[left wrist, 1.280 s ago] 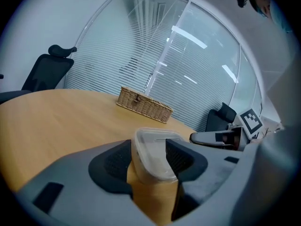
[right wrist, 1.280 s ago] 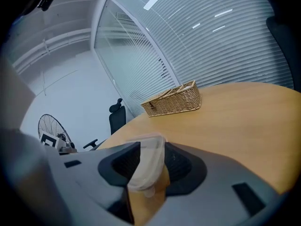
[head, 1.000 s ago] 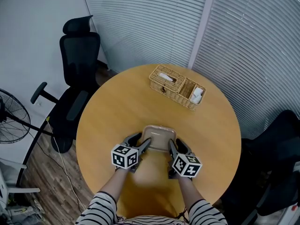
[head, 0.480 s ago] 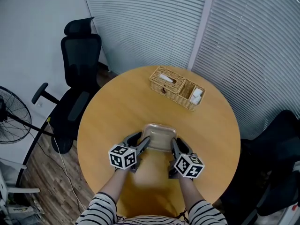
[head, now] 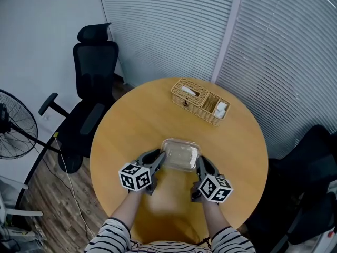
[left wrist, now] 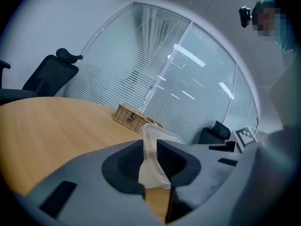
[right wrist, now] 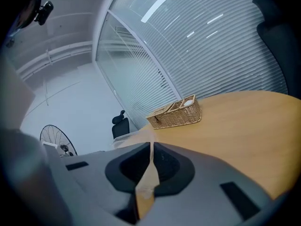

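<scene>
The left gripper [head: 160, 160] and right gripper [head: 200, 166] are each pinching opposite rims of a clear plastic container [head: 180, 154], jaws narrow, sharing its weight over the round table [head: 129, 130].

the container [head: 180, 155] is clear, colourless plastic. the table [head: 121, 136] is honey-tan wood. the left gripper [head: 159, 161] and right gripper [head: 199, 166] are dark grey, their cubes [head: 136, 176] patterned black on white. the basket [head: 200, 101] is woven straw-brown. the sleeves [head: 108, 237] are striped black and white.
</scene>
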`<action>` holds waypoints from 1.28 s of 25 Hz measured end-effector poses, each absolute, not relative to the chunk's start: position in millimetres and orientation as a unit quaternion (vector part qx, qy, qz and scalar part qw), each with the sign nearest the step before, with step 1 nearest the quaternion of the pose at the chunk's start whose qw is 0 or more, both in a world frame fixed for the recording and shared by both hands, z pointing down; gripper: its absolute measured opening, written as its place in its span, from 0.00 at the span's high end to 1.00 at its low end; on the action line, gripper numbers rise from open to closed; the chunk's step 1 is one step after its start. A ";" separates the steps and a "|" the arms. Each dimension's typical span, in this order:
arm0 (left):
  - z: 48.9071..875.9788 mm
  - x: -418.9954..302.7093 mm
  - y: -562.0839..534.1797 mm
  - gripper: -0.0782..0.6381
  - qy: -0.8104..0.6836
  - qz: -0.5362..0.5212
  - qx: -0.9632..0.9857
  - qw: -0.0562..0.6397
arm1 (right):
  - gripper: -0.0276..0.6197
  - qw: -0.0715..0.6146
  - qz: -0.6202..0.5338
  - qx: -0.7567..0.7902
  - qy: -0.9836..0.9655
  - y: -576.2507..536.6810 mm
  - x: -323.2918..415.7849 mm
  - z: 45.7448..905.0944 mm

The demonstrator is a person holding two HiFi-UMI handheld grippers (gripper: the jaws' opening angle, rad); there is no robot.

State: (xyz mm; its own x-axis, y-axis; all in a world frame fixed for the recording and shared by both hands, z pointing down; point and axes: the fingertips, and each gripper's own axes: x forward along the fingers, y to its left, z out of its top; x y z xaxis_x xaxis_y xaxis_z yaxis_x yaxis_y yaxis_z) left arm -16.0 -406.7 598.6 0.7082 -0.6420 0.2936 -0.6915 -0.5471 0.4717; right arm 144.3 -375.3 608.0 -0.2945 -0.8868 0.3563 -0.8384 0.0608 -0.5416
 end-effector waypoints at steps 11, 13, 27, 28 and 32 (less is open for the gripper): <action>547.1 -35.5 -367.0 0.77 -0.361 -0.001 0.891 0.275 | 0.89 0.063 -0.323 -0.593 0.735 -335.9 127.4 556.4; 541.5 -39.4 -357.5 0.77 -0.358 -0.006 0.893 0.273 | 0.89 0.069 -0.319 -0.594 0.735 -327.2 123.8 548.2; 500.8 -76.9 -279.1 0.78 -0.348 -0.028 0.902 0.253 | 0.89 0.082 -0.299 -0.598 0.739 -244.7 85.8 512.8; 499.5 -78.8 -273.7 0.78 -0.346 -0.028 0.903 0.251 | 0.89 0.083 -0.298 -0.599 0.738 -238.8 83.9 511.6; 495.6 -86.1 -250.8 0.79 -0.341 -0.030 0.905 0.252 | 0.89 0.089 -0.296 -0.605 0.734 -215.3 76.7 506.3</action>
